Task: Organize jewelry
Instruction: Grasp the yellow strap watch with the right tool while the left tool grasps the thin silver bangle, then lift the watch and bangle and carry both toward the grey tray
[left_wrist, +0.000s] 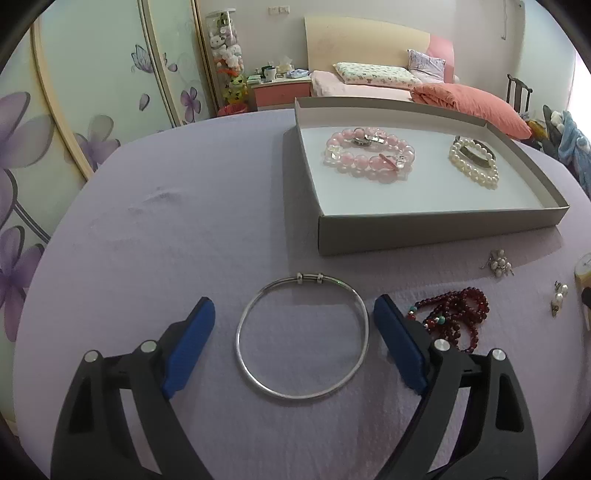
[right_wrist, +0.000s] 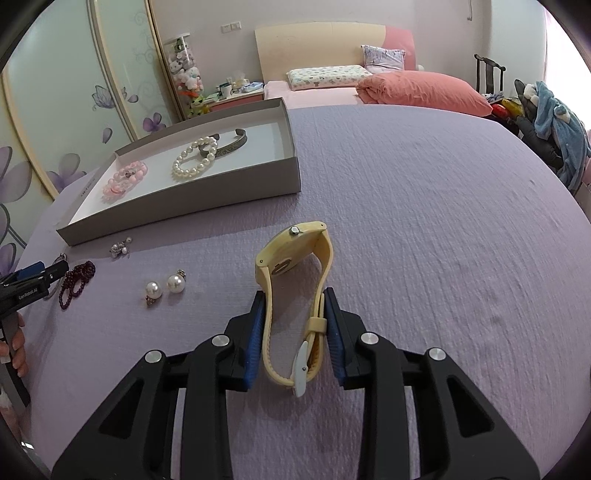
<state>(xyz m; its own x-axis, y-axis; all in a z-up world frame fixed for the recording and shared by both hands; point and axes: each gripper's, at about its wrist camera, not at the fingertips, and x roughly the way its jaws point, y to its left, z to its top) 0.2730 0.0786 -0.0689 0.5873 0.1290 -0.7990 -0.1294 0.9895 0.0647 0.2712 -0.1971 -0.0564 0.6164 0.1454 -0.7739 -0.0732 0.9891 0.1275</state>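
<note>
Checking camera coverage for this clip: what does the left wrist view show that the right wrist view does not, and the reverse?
Only the left wrist view shows the silver bangle lying flat on the cloth between the open left gripper's blue pads, which do not touch it.

Only the right wrist view shows the right gripper shut on the strap of a yellow watch, seen whole here, and a person's hand at the left edge.

Both show the grey tray holding the pink bead bracelet and pearl bracelet, plus the dark red beads and pearl earrings outside it.

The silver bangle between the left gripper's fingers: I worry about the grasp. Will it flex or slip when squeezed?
The silver bangle looks like a thin rigid metal hoop, so it probably holds shape. Its smooth shiny rim may slip on the pads. Lying flat on the purple cloth, it seems unlikely to roll.
</note>
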